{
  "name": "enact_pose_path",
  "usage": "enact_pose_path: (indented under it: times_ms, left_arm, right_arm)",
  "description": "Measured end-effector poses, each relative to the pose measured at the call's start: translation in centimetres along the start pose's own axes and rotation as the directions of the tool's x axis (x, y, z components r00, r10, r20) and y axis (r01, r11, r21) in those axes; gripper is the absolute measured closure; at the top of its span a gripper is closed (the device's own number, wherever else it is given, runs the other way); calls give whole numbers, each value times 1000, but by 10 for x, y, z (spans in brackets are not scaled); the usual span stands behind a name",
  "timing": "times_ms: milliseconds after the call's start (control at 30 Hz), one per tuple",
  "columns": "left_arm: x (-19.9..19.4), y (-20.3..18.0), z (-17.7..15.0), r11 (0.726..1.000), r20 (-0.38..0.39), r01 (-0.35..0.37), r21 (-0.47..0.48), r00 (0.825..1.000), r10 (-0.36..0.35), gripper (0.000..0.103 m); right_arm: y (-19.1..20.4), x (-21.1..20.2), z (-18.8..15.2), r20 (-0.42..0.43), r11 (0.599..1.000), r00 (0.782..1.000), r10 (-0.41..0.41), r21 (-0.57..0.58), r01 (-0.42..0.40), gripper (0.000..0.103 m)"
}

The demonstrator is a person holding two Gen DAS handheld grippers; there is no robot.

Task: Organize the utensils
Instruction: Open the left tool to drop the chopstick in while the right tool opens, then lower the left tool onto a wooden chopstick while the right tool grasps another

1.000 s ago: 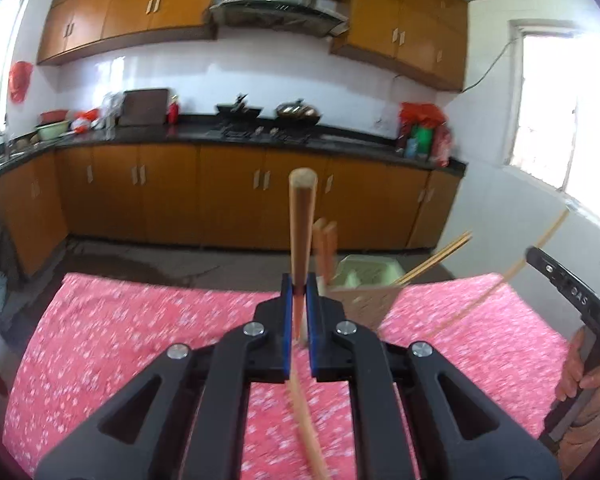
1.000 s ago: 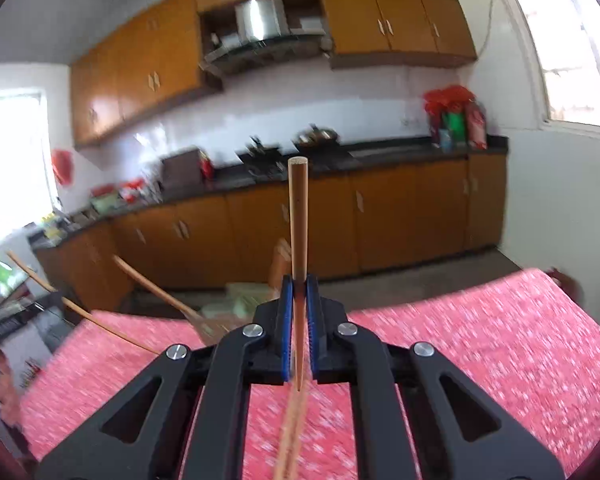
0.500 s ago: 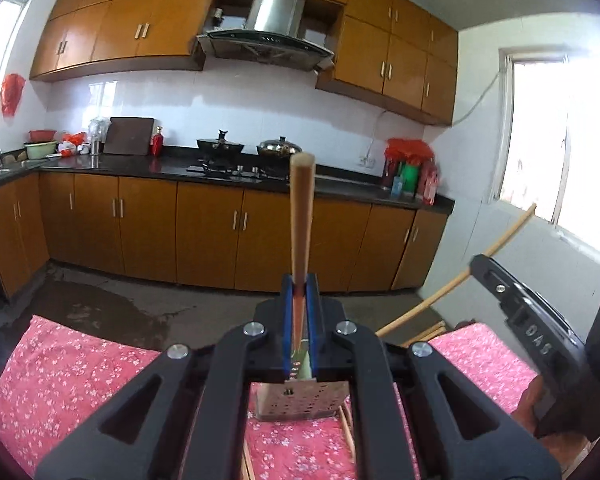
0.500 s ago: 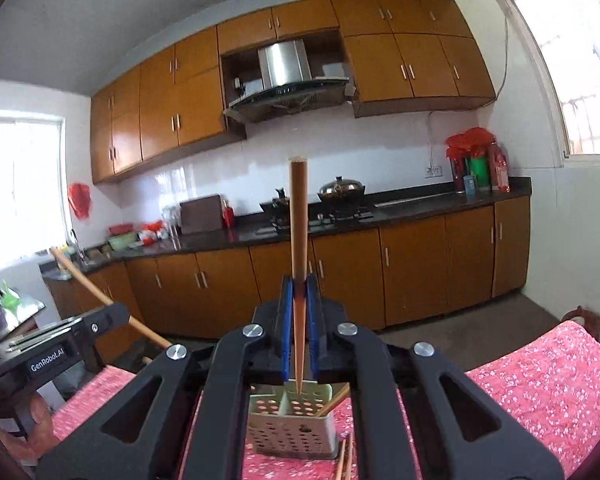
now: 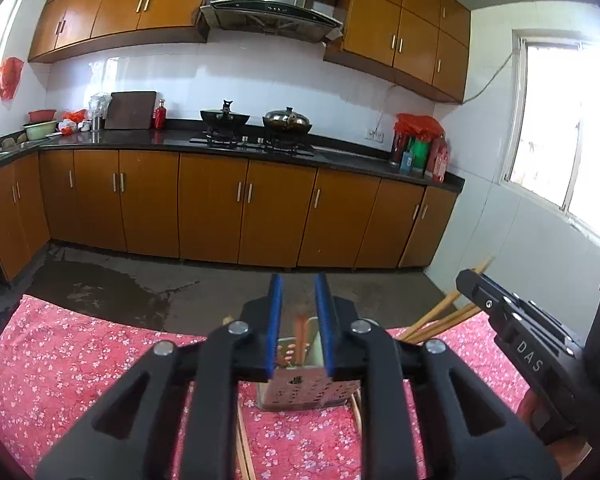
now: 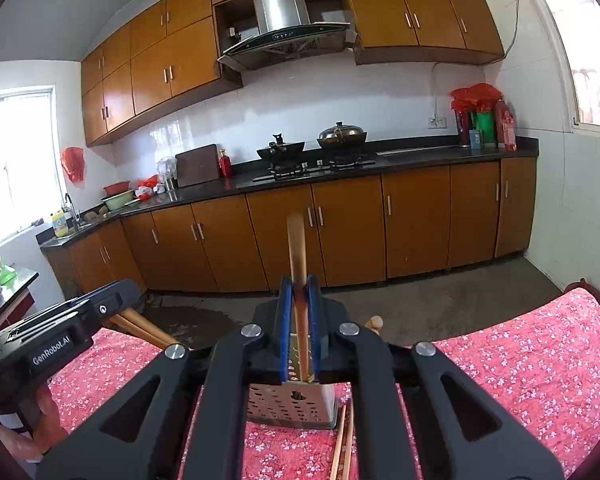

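The perforated metal holder [image 6: 292, 404] stands upright on the tabletop [image 6: 520, 364] with its red flowered cloth, right below both my tools, already bristling with chopsticks [image 5: 440, 320] that lean out over its rim. Loose chopsticks [image 6: 342, 440] lie on the cloth just beside its base. My left tool [image 5: 299, 320] is opening above the holder's mouth, nothing pressed between its blue pads; one chopstick [image 5: 300, 330] stands in the holder below the gap. My right tool [image 6: 299, 320] hangs over the same mouth, its jaws starting to ease around a wooden chopstick [image 6: 296, 252] that stands upright between them, its lower end inside the holder. I judge this the drop-in step. Next, the right tool needs to let go fully, then both should lift clear and go for the loose ones.
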State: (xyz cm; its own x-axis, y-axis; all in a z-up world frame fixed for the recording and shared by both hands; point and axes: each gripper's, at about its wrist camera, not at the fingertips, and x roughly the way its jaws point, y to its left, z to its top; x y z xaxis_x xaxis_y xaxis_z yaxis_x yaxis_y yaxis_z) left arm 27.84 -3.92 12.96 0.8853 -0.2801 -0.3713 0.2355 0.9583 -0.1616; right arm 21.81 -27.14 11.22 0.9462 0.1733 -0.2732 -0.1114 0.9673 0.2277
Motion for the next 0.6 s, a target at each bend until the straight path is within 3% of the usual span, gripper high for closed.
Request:
enact_pose_path:
  times_ms: [100,233,367,500,600]
  left_arm:
    - [-14,3,4,1000,26,-6,-7,1000,7,79]
    - [-46,10,2,999,51,-29,-20,998,30,75]
    - [-73,26,-20,996,29,-92,-8,995,92,70]
    - [-78,53,-62,986,-55,-167,-1,985,166,69]
    - [-70,71,-94,977,-137,-215,0,967,213,69]
  right_arm:
    - [-1,-15,7,32,1000,999,-4,3,4,77]
    - [-9,-44,8,46,1000,999,-29,1,29,77]
    - [-26,-58,-12,-1,997,997,-80,-3,80,77]
    - [-51,-47,-64,-176,992,977,-123,-10,123,77]
    - [-67,-28,-114,-333,991,936,-113,31,131,77]
